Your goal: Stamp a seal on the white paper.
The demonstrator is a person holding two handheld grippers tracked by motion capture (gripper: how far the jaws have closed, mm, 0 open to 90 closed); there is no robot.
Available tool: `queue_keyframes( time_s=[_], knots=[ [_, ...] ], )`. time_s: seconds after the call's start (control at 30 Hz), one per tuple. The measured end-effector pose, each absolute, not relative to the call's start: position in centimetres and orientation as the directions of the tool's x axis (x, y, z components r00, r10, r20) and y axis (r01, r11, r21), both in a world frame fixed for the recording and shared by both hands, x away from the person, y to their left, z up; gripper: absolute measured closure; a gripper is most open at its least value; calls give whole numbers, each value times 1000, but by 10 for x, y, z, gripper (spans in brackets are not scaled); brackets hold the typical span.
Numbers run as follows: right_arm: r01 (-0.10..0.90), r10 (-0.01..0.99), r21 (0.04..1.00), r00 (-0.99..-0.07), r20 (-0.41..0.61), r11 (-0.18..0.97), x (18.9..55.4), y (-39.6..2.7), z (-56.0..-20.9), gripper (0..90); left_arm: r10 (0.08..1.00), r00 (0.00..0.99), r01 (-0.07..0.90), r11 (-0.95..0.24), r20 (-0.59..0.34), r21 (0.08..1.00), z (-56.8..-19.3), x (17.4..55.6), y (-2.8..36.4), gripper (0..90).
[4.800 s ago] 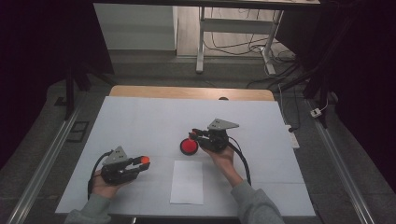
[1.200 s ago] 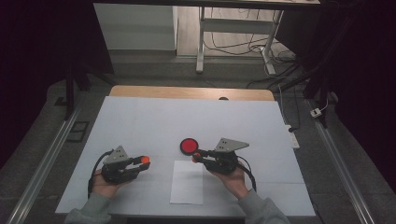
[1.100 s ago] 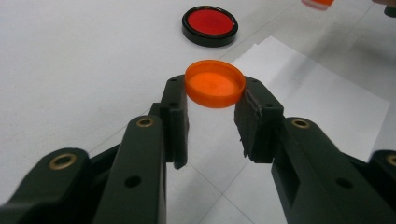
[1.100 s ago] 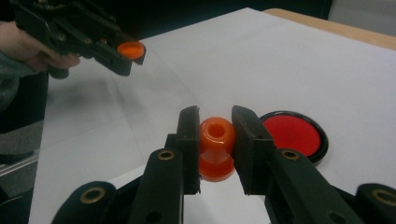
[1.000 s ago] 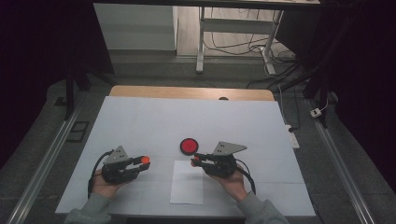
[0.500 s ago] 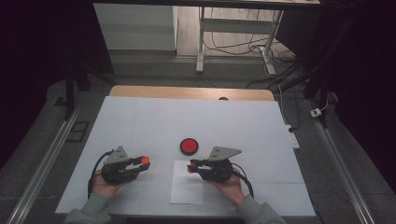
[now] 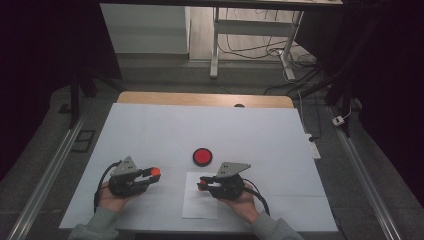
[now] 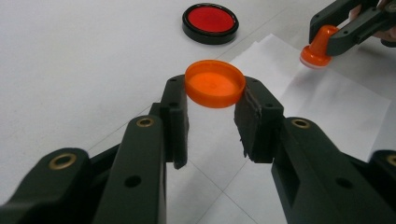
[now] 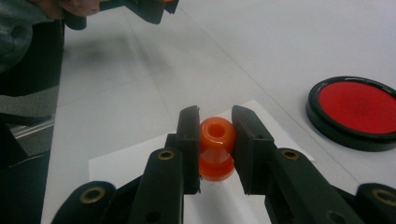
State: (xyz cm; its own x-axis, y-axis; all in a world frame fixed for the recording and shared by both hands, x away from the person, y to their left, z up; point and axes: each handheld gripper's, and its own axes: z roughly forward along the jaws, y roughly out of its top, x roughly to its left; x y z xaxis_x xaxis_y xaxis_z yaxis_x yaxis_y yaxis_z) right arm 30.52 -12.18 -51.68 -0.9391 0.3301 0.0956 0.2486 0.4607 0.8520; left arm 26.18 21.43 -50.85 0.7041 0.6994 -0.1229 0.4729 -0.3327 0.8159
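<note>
- The right gripper [image 9: 215, 140] is clamped on an orange stamp [image 9: 216, 148], its white base just over the sheet of white paper [image 7: 200, 206].
- The left gripper [image 8: 212, 112] pinches an orange cap [image 8: 215, 83] at its rim, held clear of the white tabletop [image 7: 150, 130].
- A red ink pad [image 7: 202, 156] in its black rim lies just beyond the paper, between the two grippers.

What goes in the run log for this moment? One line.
left gripper: shut on orange cap | right gripper: shut on orange stamp, over paper | ink pad: open
</note>
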Motion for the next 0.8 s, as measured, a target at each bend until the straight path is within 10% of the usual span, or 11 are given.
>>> queue_keyframes(
  time_s=[0.8],
  knots=[
    [234, 327, 826, -943, 64, 513, 304, -114, -528, 723, 699, 705, 472, -337, -120, 815, -509, 262, 214, 654]
  ],
)
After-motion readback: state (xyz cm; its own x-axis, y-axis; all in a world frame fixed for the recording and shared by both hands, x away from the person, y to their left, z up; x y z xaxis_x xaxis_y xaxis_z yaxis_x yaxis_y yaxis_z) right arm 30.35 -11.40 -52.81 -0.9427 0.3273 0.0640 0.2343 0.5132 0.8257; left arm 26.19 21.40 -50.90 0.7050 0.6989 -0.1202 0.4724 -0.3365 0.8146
